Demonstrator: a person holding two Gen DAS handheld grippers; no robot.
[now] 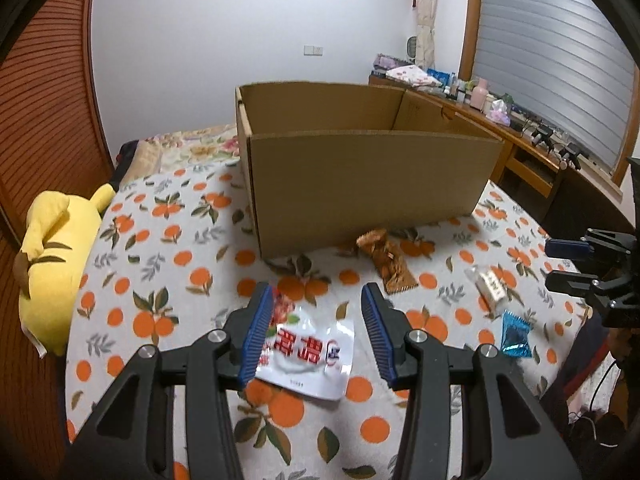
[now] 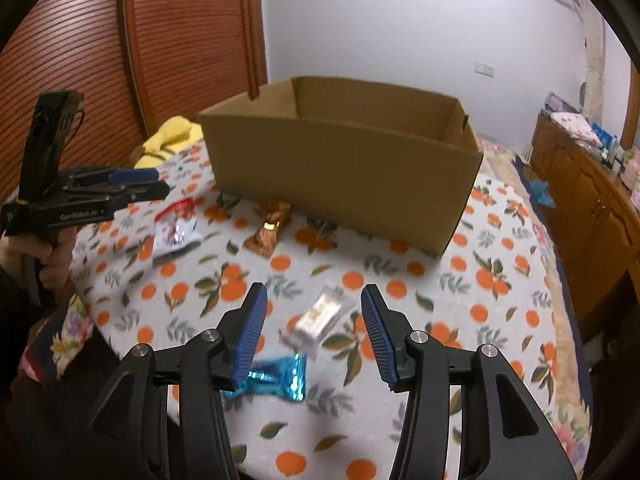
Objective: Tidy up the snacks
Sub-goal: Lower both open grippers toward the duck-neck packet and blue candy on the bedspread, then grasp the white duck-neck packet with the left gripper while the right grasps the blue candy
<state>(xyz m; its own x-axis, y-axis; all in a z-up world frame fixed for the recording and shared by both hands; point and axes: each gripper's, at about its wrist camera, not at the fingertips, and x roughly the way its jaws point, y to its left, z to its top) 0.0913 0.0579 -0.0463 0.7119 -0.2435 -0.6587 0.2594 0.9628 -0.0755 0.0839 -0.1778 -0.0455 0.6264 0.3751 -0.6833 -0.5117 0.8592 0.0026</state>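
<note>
An open cardboard box (image 1: 360, 184) (image 2: 340, 176) stands on the orange-print cover. Before it lie a brown packet (image 1: 390, 264) (image 2: 270, 228), a white snack bar (image 1: 490, 284) (image 2: 320, 316), a blue foil packet (image 1: 516, 338) (image 2: 276, 378) and a white-and-red packet (image 1: 304, 352) (image 2: 176, 228). My left gripper (image 1: 318, 292) (image 2: 160, 183) hovers open over the white-and-red packet, pads clear of it. My right gripper (image 2: 314, 292) (image 1: 556, 265) is open over the white bar, with the blue packet just under its left finger.
A yellow plush toy (image 1: 56, 248) (image 2: 172, 136) lies at the cover's left edge. A wooden sideboard (image 1: 520, 160) (image 2: 580, 184) crowded with small items runs along the right. Slatted wooden doors (image 2: 180, 40) stand behind on the left. A hand (image 2: 56, 256) grips the left tool.
</note>
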